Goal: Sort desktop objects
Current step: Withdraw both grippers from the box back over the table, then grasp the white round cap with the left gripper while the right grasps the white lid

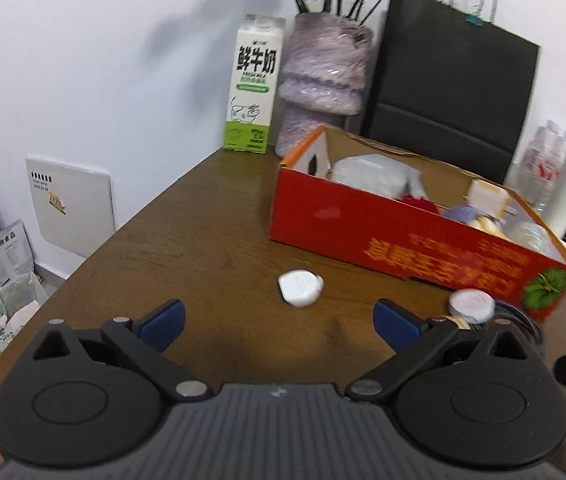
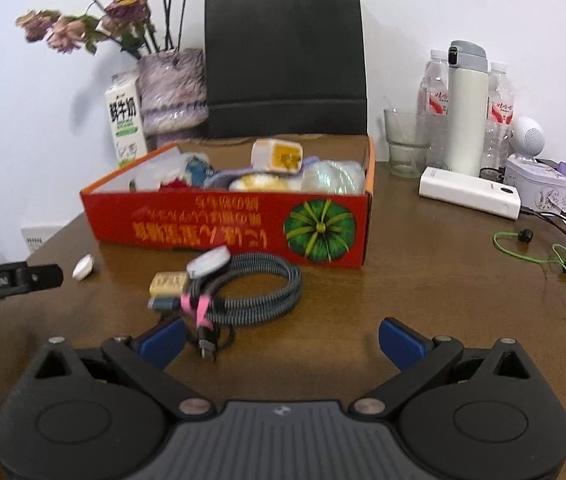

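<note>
A red cardboard box (image 1: 403, 240) (image 2: 211, 224) holding several small items stands on the brown table. A small white case (image 1: 301, 287) (image 2: 83, 267) lies on the table before the box. My left gripper (image 1: 279, 322) is open and empty, just short of the white case. A round white disc (image 1: 471, 305) (image 2: 209, 262) rests on a coiled grey cable (image 2: 243, 292) beside a tan block (image 2: 169, 283). My right gripper (image 2: 281, 342) is open and empty, just behind the cable coil.
A milk carton (image 1: 251, 88), a vase of dried flowers (image 1: 323, 80) and a black paper bag (image 2: 285, 60) stand behind the box. On the right are a glass (image 2: 405, 148), water bottles, a white flask (image 2: 466, 112), a power bank (image 2: 469, 192) and green wires (image 2: 563, 264).
</note>
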A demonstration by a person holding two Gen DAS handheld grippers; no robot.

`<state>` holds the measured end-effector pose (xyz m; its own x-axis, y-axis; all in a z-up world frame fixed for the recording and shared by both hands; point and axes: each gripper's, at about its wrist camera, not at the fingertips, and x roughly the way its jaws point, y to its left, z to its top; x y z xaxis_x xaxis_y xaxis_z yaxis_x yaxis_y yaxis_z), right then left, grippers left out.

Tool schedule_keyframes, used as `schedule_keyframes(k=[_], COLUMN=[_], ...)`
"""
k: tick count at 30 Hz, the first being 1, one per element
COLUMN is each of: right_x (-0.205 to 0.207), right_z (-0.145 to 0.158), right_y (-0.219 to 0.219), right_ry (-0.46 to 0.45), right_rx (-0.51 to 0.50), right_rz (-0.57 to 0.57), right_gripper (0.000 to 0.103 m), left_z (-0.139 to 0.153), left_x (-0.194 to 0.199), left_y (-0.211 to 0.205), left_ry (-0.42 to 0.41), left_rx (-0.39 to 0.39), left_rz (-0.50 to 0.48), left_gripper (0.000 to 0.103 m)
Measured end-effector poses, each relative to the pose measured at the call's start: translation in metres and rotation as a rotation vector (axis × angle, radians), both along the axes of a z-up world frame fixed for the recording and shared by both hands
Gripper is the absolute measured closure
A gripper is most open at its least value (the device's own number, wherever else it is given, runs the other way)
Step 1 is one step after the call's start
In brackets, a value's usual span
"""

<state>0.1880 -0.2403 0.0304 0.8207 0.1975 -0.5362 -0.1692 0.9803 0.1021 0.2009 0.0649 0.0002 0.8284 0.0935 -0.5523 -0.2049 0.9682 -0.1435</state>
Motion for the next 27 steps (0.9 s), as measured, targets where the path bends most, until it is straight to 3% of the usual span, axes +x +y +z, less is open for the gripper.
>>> schedule_keyframes(k=[5, 9, 10, 12, 13, 19, 22, 23, 24, 27], right_x=[0.017, 0.041, 0.047, 0.06, 0.065, 0.09, 0.092, 0.091, 0.089, 0.086], right_z=[0.009, 0.008, 0.006, 0.003, 0.001, -0.009, -0.014, -0.014, -0.013, -0.013], right_y=[0.024, 0.051, 0.057, 0.069, 0.073, 0.086, 0.089, 0.089, 0.089, 0.084], right_ry=[-0.066, -0.062, -0.056, -0.039, -0.03, 0.04, 0.056, 0.054, 0.05, 0.048], right_rx=[-0.021, -0.063, -0.076, -0.123, -0.137, -0.183, -0.198, -0.204, -0.206, -0.188], right_rz=[0.047, 0.091, 0.099, 0.097, 0.096, 0.124, 0.134, 0.135, 0.139, 0.144], right_gripper=[0.007, 0.014, 0.016, 0.033, 0.035, 0.036, 0.048, 0.059, 0.064, 0.065], left_z=[-0.008, -0.01, -0.011, -0.012, -0.012, -0.013, -0.013, -0.013, -0.013, -0.013], left_x=[0.025, 0.033, 0.036, 0.04, 0.042, 0.049, 0.05, 0.051, 0.051, 0.049], left_y=[0.0, -0.001, -0.002, -0.004, -0.005, -0.004, -0.005, -0.004, -0.004, -0.004], left_ry=[0.058, 0.069, 0.07, 0.074, 0.075, 0.072, 0.07, 0.068, 0.066, 0.063], left_rx=[0.007, 0.017, 0.026, 0.047, 0.051, 0.06, 0.077, 0.076, 0.074, 0.072], left_rz=[-0.016, -0.025, -0.028, -0.031, -0.032, -0.032, -0.044, -0.05, -0.059, -0.069], left_gripper=[0.017, 0.026, 0.03, 0.034, 0.037, 0.053, 0.069, 0.073, 0.074, 0.074])
